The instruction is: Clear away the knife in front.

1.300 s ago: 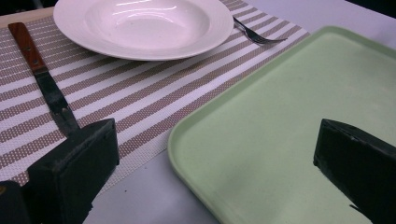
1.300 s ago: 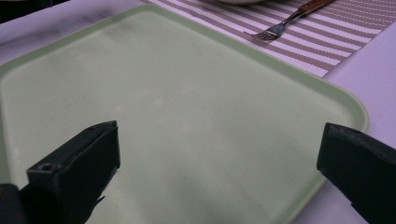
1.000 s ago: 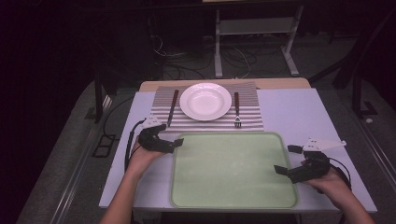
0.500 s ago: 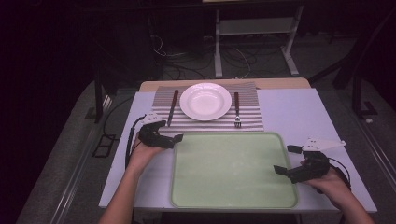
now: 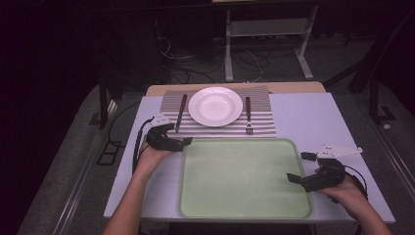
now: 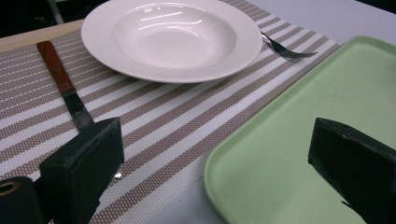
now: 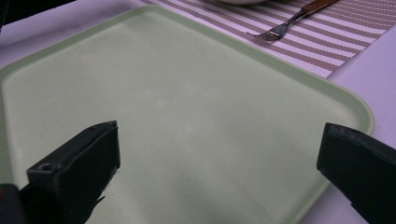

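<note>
The green tray (image 5: 244, 178) lies flat on the surface, just in front of the striped mat (image 5: 218, 128) with the plate (image 5: 215, 106). The left tool (image 5: 182, 142) has slid a little closer to the tray's far left corner than a moment ago; its jaws are spread wide. The right tool (image 5: 299, 168) has stayed at the tray's right edge, also spread wide. Neither grips the tray yet, so lifting probably comes next.
</note>
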The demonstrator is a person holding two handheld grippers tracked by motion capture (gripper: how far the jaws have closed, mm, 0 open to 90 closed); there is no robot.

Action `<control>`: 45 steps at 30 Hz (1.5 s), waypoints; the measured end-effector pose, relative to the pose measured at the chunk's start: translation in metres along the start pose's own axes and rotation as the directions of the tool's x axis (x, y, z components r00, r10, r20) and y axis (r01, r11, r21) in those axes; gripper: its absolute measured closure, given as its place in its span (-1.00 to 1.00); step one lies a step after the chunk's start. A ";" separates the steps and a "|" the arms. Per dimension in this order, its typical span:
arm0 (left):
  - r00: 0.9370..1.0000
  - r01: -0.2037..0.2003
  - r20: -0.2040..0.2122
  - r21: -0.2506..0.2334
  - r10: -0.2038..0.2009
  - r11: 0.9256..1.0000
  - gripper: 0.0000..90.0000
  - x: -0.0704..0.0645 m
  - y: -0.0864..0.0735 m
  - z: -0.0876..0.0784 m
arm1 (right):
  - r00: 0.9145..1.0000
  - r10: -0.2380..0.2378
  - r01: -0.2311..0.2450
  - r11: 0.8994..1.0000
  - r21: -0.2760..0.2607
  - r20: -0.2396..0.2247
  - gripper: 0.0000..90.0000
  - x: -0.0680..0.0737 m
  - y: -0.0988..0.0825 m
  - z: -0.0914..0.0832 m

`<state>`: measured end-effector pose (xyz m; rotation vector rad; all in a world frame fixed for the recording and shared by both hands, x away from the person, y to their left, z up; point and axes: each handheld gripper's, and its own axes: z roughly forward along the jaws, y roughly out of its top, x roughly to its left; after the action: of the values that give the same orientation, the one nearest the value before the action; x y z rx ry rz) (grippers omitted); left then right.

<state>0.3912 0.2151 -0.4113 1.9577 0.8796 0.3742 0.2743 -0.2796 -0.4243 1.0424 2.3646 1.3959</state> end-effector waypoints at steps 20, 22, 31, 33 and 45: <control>1.000 -0.009 -0.017 -0.004 0.009 1.000 -0.61 0.012 0.009 0.008 | 1.000 -0.002 0.002 1.000 0.008 0.001 -1.00 0.001 0.000 0.001; 1.000 -0.011 -0.019 -0.007 0.011 1.000 -0.56 0.015 0.010 0.010 | 1.000 -0.002 0.002 1.000 0.009 0.002 -1.00 0.001 0.000 0.001; 1.000 -0.006 -0.027 0.003 0.006 1.000 -0.34 0.022 0.012 0.016 | 1.000 0.000 0.000 1.000 0.008 0.003 -1.00 0.001 0.000 0.001; 0.999 -0.010 -0.034 0.006 0.010 1.000 -0.27 0.023 0.012 0.018 | 1.000 0.000 0.000 1.000 0.010 0.002 -1.00 0.001 0.000 0.002; 0.999 -0.012 -0.051 0.013 0.013 1.000 0.27 0.032 0.016 0.029 | 1.000 0.000 0.000 1.000 0.010 0.001 -1.00 0.002 0.000 0.002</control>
<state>0.4374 0.2148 -0.4154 1.9737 0.9052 0.4288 0.2740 -0.2773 -0.4253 1.0456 2.3733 1.3850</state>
